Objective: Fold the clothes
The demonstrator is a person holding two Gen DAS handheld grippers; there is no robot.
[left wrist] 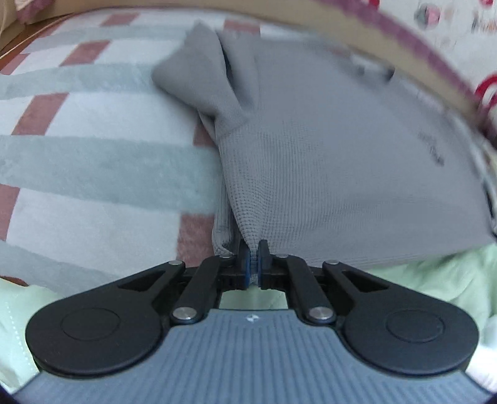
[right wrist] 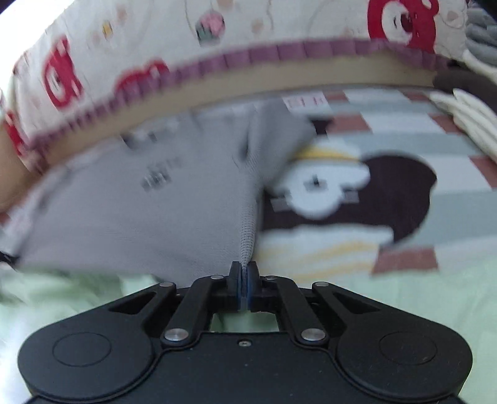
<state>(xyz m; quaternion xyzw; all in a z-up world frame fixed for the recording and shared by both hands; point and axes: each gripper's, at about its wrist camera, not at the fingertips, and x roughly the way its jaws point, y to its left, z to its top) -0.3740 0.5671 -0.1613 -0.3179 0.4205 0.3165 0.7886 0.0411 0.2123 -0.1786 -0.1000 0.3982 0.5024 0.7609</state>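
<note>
Grey knit cloth was the thing to fold: a grey shirt [left wrist: 326,161] with a waffle weave. It lay on a striped blanket [left wrist: 93,161] with pale green, white and dull red blocks. The left gripper [left wrist: 254,261] had its two fingers pressed together on the near left corner of the shirt's bottom edge. The right gripper [right wrist: 243,279] had its fingers pressed together on the near right corner of that same edge. So both tools pinched the shirt, one at each side.

From each tool the shirt ran forward and away. Its long way went from the grippers up to the far end, where a tan strip with a purple border [right wrist: 248,77] crossed both views. Beyond that strip was white cloth with red bear shapes [right wrist: 400,21]. A sleeve [left wrist: 198,71] stuck out on the left side, bunched and folded over a little. Small dark letters [left wrist: 431,149] showed on the shirt's front, nearer the right side.

Both pictures were blurry, most of all the right one, so the tools were likely on the move. The held edge looked a bit lifted off the blanket, but I could not tell how high. A dark brown and white picture [right wrist: 357,189] on the blanket sat just right of the shirt.

Neither hand was nearer; each held its own corner. Any fold from there would go along the shirt's long way, toward the far end.
</note>
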